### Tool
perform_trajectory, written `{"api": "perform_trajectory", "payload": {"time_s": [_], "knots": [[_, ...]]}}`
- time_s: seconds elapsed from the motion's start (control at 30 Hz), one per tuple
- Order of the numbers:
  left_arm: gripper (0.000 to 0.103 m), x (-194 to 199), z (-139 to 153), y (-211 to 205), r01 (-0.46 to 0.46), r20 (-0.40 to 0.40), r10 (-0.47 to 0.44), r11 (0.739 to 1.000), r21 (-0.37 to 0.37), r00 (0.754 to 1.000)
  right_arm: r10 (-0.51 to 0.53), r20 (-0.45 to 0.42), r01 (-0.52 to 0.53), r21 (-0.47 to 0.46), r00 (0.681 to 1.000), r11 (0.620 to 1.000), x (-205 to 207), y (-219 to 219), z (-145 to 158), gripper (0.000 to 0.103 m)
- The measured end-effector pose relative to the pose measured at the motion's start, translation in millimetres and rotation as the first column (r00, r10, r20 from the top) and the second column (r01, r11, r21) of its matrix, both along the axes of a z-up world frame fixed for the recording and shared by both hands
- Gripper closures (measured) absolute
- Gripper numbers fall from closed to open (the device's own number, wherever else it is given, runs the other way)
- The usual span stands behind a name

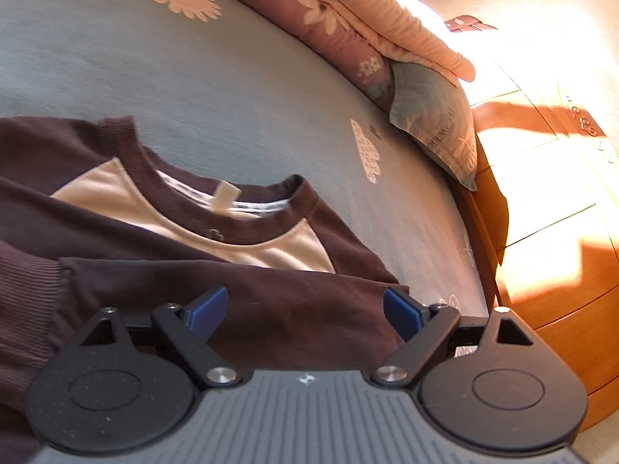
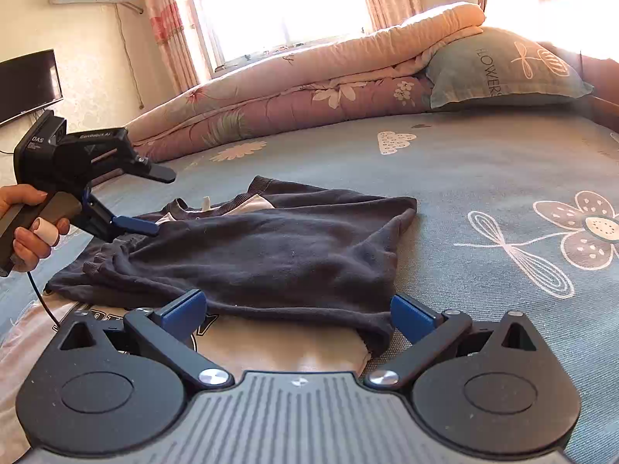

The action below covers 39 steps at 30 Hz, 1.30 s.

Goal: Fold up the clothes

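A sunlit bedroom holds a bed [image 2: 483, 162] under a blue-grey flowered sheet. The dark brown shirt [image 2: 271, 247] with cream panels lies partly folded on the bed's near half. At the shirt's left end, a hand [image 2: 27, 228] holds the left gripper [image 2: 135, 224], its blue fingers [image 1: 207, 311] spread wide just above the cloth beside the collar [image 1: 232, 208], pinching nothing. At the shirt's near edge, the right gripper [image 2: 300, 315] hangs spread too, cloth lying under the gap, not squeezed. Beyond the shirt, a rolled quilt [image 2: 309, 85] lies across the bed, and right of it a pillow [image 2: 503, 69].
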<state>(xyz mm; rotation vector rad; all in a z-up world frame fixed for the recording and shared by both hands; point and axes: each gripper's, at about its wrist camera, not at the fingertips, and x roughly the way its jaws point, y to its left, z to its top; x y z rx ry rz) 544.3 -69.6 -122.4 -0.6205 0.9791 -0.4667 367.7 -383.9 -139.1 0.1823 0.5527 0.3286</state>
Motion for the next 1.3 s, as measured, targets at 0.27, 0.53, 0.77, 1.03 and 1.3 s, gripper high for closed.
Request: {"api": "perform_trajectory", "payload": {"time_s": [0.27,0.53,0.77,1.03,1.3], "knots": [[0.016,6.8,2.4,-8.4,-0.108,0.019,0.107,0.992,0.066,0.994,-0.003,0.007,0.003,-0.010,1.000,1.000,-0.7,-2.0,0.7,0.000],[0.013,-1.9,0.4,-39.9,0.036,-0.021,-0.034,0.993,0.109,0.999,0.004,0.012,-0.004,0.001,1.000,1.000,-2.0,-2.0,1.2,0.000],[0.013,-27.5,36.2,-27.3,0.080,-0.023,-0.077,0.984,0.156,0.997,-0.008,0.021,0.007,0.032,1.000,0.999,-3.0,-7.7,5.4,0.000],[0.013,-58.1,-3.7,7.4,0.033,-0.184,0.004,0.980,0.197,0.983,-0.011,0.015,0.010,0.068,1.000,0.998,-2.5,-10.2,6.2,0.000],[0.011,-52.9,32.4,10.0,0.017,-0.045,-0.006,0.965,0.261,0.999,-0.009,0.013,0.008,0.074,1.000,0.997,-3.1,-11.4,6.0,0.000]]}}
